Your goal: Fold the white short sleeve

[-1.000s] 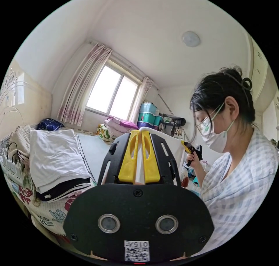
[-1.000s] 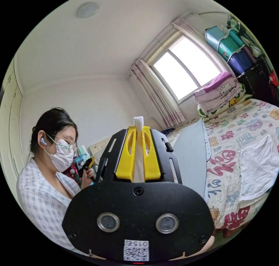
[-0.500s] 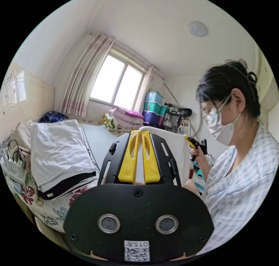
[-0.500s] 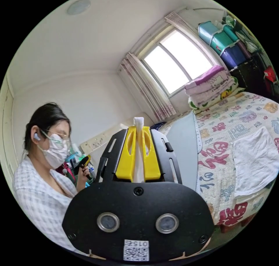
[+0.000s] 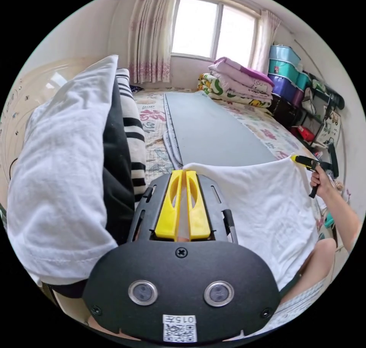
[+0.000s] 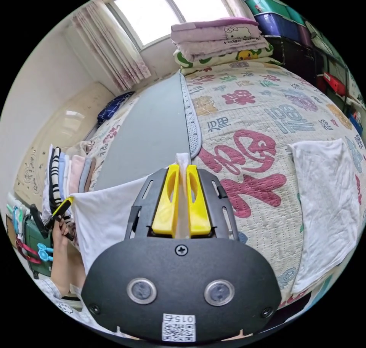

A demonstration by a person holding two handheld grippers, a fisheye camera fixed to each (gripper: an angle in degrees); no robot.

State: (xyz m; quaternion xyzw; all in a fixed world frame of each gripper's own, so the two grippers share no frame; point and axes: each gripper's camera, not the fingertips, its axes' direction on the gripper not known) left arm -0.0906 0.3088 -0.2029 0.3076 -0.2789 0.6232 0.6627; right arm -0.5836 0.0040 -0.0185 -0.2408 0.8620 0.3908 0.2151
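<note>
Compared with one second before, both cameras had tilted down from the ceiling toward the bed, so I judged that the person had lowered the garment from the air to lay it flat.

In the left gripper view, a stack of folded clothes [image 5: 68, 165] stood at the far left, white on top with black and striped pieces beside it. The left hand-held gripper [image 5: 182, 173] had its yellow jaws closed on one corner of the white short sleeve [image 5: 263, 207]. The cloth stretched from there to the right hand-held gripper [image 5: 301, 159], which clamped the other corner. The garment hung between them at the near edge of the bed, not yet resting on the grey mat [image 5: 209, 131].

In the right gripper view, the same mat ran down the middle of the patterned quilt [image 6: 259, 134]. A folded white cloth [image 6: 328, 195] lay on the quilt at the right. Folded blankets [image 6: 221, 35] were piled under the window [image 6: 167, 9], and storage boxes [image 6: 274, 16] stood beside them.

The fold itself seemed not begun.
</note>
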